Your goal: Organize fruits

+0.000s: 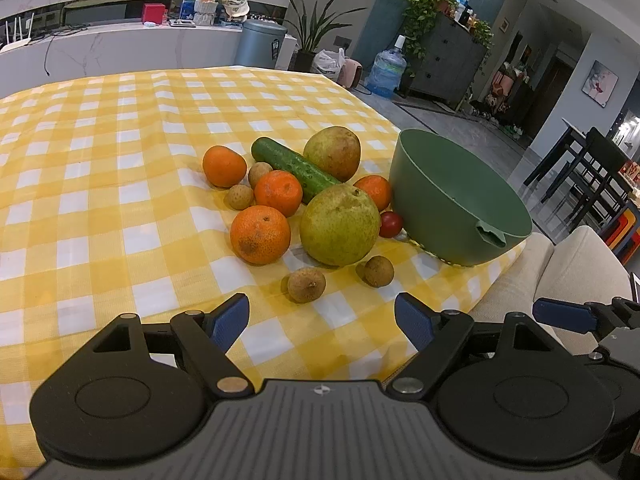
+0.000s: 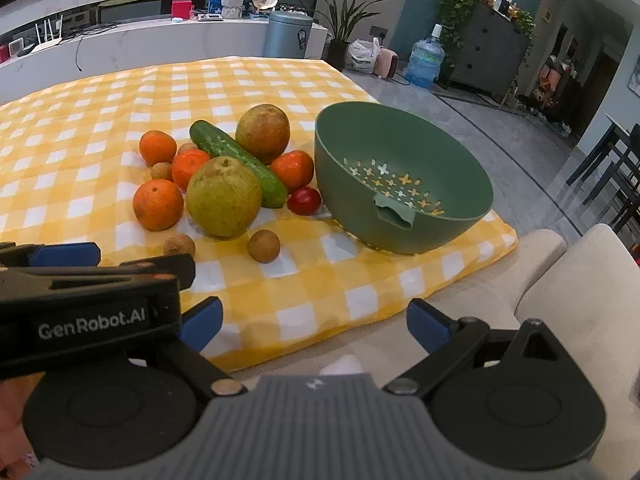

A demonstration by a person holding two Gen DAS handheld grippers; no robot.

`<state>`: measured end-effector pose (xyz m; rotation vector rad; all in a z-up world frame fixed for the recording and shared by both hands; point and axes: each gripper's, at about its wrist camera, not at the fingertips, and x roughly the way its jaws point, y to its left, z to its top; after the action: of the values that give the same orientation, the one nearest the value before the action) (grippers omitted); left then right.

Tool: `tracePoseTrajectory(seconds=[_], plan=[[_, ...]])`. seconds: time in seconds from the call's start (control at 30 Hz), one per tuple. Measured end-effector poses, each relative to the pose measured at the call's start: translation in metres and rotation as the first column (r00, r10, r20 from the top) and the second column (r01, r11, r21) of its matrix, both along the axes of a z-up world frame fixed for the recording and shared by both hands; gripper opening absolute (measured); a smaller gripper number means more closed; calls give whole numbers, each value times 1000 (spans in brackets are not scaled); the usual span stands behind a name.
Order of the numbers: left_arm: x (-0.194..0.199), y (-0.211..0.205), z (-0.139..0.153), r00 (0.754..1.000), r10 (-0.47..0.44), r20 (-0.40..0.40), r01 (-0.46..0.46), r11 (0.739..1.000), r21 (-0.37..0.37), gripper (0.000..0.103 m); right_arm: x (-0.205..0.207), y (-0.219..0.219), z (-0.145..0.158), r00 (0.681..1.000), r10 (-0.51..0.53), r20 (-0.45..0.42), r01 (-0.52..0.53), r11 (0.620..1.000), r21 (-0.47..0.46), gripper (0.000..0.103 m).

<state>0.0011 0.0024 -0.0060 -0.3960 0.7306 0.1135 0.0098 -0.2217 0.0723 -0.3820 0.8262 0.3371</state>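
A pile of fruit lies on the yellow checked cloth (image 1: 100, 200): two green-brown pears (image 1: 339, 224) (image 2: 224, 197), several oranges (image 1: 260, 234) (image 2: 158, 205), a cucumber (image 1: 296, 168) (image 2: 238, 162), a red tomato (image 1: 391, 224) (image 2: 304, 200) and several small brown longans (image 1: 306, 285) (image 2: 263, 245). An empty green colander bowl (image 1: 460, 196) (image 2: 400, 184) stands right of the pile. My left gripper (image 1: 322, 320) is open and empty, just short of the longans. My right gripper (image 2: 314, 320) is open and empty over the cloth's near edge. The left gripper's body (image 2: 88, 300) shows at the left of the right wrist view.
A beige sofa cushion (image 2: 560, 288) lies at the near right, beyond the cloth's edge. Behind the table are a white counter (image 1: 120, 44), a grey bin (image 1: 260, 44), a potted plant (image 1: 316, 28) and a water jug (image 1: 386, 68). Dark chairs (image 1: 592, 176) stand at right.
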Motion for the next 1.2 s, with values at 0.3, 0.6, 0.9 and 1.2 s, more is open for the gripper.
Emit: tracePoseTrajectory(seconds=[0.3,0.6,0.9,1.2], plan=[[0,0,0,1000,3,2,-3,1000,5,97,1,1,-1,1000,6,12,-6,1000,6,95],[1,3,0,1000,2,-8,-2,1000,-7,97,4,-1,-4,1000,-1,-27,2,998,55,95],[1,4,1,1000,3,-6,-3,1000,-6,97,3,-1,-3,1000,3,-20,-1,998,59,95],[1,4,2,1000,5,-4,-5,1000,0,97,3,-1,-3,1000,4,-19,-3,998,62,95]])
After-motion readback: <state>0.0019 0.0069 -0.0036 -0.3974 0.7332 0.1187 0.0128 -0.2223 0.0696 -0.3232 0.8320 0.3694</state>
